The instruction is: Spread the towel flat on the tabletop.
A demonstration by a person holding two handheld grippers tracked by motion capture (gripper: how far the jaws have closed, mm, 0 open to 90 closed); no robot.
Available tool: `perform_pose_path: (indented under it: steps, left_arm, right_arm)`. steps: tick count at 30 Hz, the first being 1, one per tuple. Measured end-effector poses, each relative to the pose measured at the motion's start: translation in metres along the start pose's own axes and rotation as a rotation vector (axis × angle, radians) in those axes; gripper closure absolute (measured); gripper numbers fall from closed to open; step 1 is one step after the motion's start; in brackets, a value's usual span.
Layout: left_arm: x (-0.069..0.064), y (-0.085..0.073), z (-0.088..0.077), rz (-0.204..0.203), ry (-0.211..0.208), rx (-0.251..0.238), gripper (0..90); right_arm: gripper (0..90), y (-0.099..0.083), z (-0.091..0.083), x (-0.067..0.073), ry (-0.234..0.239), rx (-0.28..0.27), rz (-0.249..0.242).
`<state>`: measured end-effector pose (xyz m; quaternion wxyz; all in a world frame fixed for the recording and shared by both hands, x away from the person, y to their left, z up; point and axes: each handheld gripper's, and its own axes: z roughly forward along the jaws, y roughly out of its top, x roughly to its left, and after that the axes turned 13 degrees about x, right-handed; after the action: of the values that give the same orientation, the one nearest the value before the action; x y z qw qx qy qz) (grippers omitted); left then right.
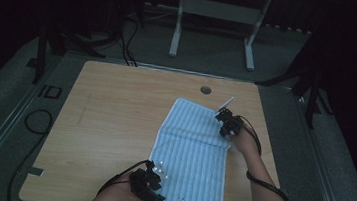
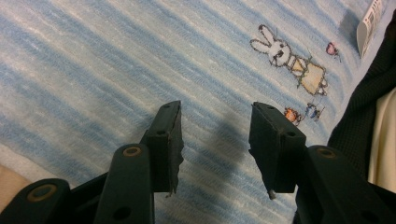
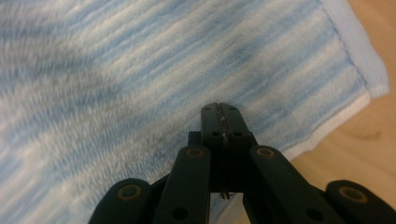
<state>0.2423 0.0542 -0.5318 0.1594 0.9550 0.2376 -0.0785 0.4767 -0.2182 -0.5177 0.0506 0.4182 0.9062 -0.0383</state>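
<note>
Blue-striped terry towel (image 1: 188, 157) lies toward the wooden tabletop's (image 1: 108, 123) right edge; left gripper (image 2: 215, 140) half-open and empty, right gripper (image 3: 220, 122) closed on nothing, risking a missed pinch

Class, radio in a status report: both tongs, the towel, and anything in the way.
Left tongs open over the blue striped towel, near its rabbit picture. Right tongs shut, nothing between, above the towel's far right edge. Nothing in the way.
</note>
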Motion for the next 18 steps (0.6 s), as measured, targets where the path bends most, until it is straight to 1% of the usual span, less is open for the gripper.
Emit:
perform_pose_path:
  steps: [1, 2, 3, 4, 5, 7, 11, 12, 14, 15, 16, 17, 18]
  left_arm:
    - [0.0, 0.0, 0.0, 0.0, 0.0, 0.0, 53.8]
    - [-0.001, 0.0, 0.0, 0.003, -0.004, 0.002, 53.8]
    - [-0.002, -0.001, 0.0, 0.007, -0.007, 0.004, 53.7]
    - [-0.003, -0.001, 0.0, 0.008, -0.013, 0.003, 53.7]
    - [-0.003, -0.001, 0.0, 0.008, -0.013, 0.003, 53.7]
    - [-0.004, -0.001, 0.001, 0.013, -0.021, 0.003, 53.7]
    - [-0.005, 0.001, 0.002, 0.013, -0.026, 0.007, 53.6]
    - [-0.005, 0.001, 0.001, 0.015, -0.027, 0.011, 52.1]
    - [-0.005, 0.002, 0.001, 0.015, -0.022, 0.015, 52.1]
    - [-0.006, 0.002, -0.001, 0.016, -0.014, 0.016, 52.1]
    - [-0.004, 0.002, -0.005, 0.01, 0.007, 0.011, 52.1]
    - [-0.004, 0.002, -0.005, 0.01, 0.007, 0.011, 52.1]
    - [-0.003, 0.002, -0.008, 0.007, 0.019, 0.008, 52.1]
  right_arm:
    - [89.5, 0.0, 0.0, 0.0, 0.0, 0.0, 0.0]
    - [89.5, 0.005, 0.0, -0.005, 0.004, 0.003, 0.021]
    - [89.5, 0.008, 0.001, -0.007, 0.005, 0.0, 0.019]
    - [89.5, 0.01, 0.001, -0.009, 0.006, 0.004, 0.03]
    - [89.5, 0.01, 0.001, -0.009, 0.006, 0.004, 0.03]
    - [89.4, 0.014, 0.001, -0.014, 0.006, -0.003, 0.043]
    - [87.9, 0.015, 0.001, -0.015, 0.01, -0.011, 0.053]
    - [87.1, 0.013, 0.0, -0.014, 0.019, -0.006, 0.057]
    - [87.1, 0.009, -0.004, -0.009, 0.009, -0.013, 0.033]
    - [87.1, 0.009, -0.004, -0.009, 0.009, -0.013, 0.033]
    - [87.1, 0.002, -0.012, -0.001, 0.011, -0.041, -0.001]
    - [86.8, -0.003, -0.017, 0.003, 0.004, -0.052, -0.017]
    - [86.7, -0.008, -0.022, 0.008, 0.003, -0.07, -0.043]
